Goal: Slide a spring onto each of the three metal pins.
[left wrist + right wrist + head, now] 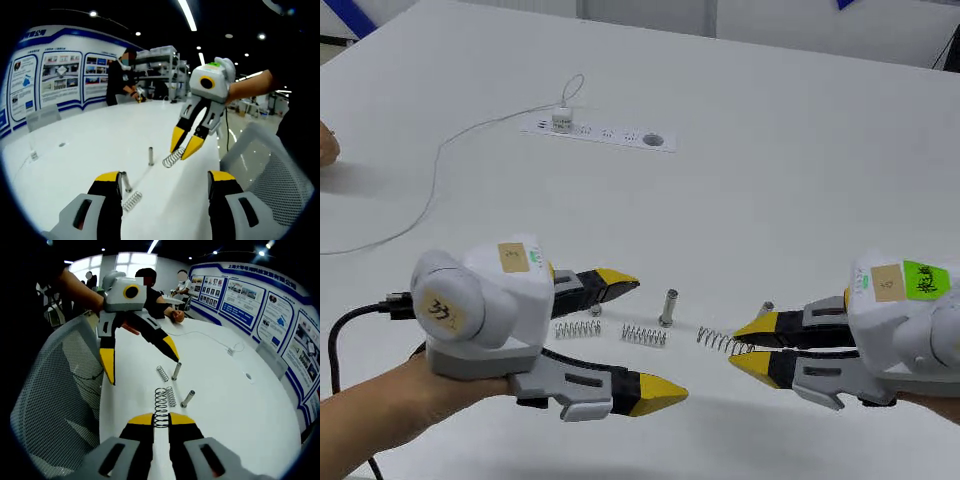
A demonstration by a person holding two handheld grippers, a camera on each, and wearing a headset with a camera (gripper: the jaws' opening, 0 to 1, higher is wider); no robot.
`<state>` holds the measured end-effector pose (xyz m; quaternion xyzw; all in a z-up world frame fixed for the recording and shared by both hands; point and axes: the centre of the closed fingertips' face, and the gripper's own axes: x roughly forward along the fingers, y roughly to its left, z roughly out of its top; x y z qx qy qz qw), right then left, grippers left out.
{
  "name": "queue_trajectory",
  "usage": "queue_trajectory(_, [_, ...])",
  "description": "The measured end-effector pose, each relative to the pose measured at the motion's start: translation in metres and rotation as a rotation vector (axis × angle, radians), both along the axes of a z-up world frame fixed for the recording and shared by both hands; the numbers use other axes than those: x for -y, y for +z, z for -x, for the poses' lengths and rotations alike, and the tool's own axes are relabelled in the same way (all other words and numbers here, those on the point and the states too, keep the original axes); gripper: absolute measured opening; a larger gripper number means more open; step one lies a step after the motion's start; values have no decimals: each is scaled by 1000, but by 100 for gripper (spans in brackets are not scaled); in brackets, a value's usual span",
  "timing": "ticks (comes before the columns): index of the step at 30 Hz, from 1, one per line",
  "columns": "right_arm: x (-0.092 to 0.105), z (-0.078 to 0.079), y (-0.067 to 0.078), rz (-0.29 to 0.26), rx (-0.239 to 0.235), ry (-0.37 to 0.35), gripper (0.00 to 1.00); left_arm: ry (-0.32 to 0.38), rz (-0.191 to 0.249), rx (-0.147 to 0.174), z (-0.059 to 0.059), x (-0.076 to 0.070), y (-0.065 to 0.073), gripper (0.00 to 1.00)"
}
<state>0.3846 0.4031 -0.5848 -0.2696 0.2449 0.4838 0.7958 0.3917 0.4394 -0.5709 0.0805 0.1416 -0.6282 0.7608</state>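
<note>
Spring (718, 340), pinched by one end in the right hand-held gripper (733, 346) (left hand-held gripper (660, 340) spread wide), hangs just beside the upright pin (668, 305); next, its bore must line up over that pin's tip.

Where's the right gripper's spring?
Clamped in the right gripper, the spring pokes forward; in the head view it sits right of the standing pin and a loose spring.

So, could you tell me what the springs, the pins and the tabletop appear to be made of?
Springs: thin coiled wire, grey and glinting, probably steel. Pins: smooth silvery cylinders with a sheen, likely polished metal. Tabletop: flat matte white, perhaps laminate; uncertain.
</note>
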Motion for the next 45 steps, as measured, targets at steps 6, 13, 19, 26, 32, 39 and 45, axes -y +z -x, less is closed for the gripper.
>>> queue_trajectory(6, [-13,4,-1,31,8,48,11,-16,-4,-10,0,6,-1,49])
queue_trajectory(13, [-27,7,1,24,8,85,11,-67,-30,19,9,8,-2,39])
queue_trajectory(19, [-35,10,2,15,8,110,11,-83,-47,25,13,7,-4,34])
queue_trajectory(26, [-38,13,0,18,14,129,11,-127,-59,26,21,7,-5,26])
queue_trajectory(32, [-38,16,-2,20,8,140,11,-150,-115,67,22,5,-13,21])
queue_trajectory(39, [-39,17,-2,10,3,139,11,-155,-124,82,21,5,-13,15])
queue_trajectory(45, [-39,19,-3,16,1,145,11,-175,-140,113,23,5,-14,13])
